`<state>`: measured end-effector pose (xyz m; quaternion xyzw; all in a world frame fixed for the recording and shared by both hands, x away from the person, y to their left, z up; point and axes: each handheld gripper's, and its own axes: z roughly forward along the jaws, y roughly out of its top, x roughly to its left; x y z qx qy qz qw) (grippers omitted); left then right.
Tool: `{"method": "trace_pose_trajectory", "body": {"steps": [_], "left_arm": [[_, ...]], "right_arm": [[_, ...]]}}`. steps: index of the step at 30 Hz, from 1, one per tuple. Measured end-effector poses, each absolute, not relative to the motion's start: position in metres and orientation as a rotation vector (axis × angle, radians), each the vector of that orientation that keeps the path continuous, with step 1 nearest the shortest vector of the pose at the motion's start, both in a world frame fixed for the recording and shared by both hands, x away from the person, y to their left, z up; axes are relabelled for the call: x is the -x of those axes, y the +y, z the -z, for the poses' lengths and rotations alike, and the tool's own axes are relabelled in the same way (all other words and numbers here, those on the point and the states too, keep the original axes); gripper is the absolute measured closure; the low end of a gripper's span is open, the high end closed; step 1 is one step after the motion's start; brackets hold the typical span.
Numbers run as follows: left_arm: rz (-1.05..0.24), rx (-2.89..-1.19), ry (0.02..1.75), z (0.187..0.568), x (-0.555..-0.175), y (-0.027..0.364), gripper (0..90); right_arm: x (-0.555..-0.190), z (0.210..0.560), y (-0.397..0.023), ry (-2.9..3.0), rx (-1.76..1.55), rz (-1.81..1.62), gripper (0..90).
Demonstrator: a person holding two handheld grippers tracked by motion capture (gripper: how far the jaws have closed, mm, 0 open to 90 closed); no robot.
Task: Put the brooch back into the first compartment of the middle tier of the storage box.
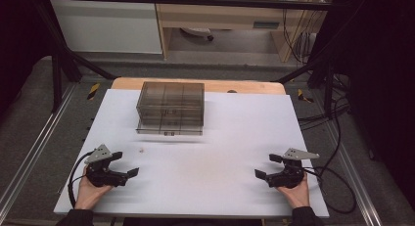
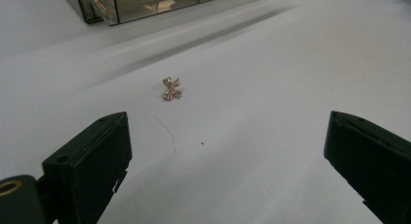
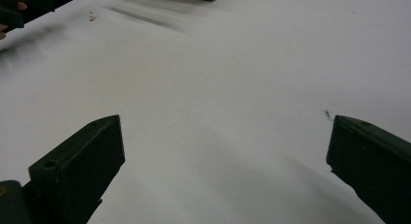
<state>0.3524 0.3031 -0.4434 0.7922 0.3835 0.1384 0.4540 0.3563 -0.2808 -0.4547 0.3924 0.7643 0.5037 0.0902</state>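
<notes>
Your left gripper (image 2: 228, 156) has its jaws spread wide and empty; the small gold bow charm (image 2: 171, 88) lies ahead on bare tabletop (image 1: 220, 152), nothing between. The smoky drawer box (image 1: 170, 108) stands farther back. Your right gripper (image 1: 275, 168) gapes empty too.

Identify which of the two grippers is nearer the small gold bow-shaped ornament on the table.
The left gripper: the gold ornament lies just ahead of its open jaws, while the right gripper rests across the table.

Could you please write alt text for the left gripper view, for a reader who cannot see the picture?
A small gold bow-shaped ornament lies on the white table, ahead of the left gripper, whose two black jaws stand wide open with nothing between them. The corner of a smoky transparent drawer box stands at the top edge.
</notes>
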Motion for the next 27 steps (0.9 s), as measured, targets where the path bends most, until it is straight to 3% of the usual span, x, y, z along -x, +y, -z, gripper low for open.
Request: {"method": "trace_pose_trajectory", "body": {"steps": [27], "left_arm": [[-0.34, -1.988, 0.949, 0.44, -0.36, 0.29, 3.5]], "right_arm": [[-0.355, 0.454, -0.281, 2.276, -1.164, -1.487, 0.5]]}}
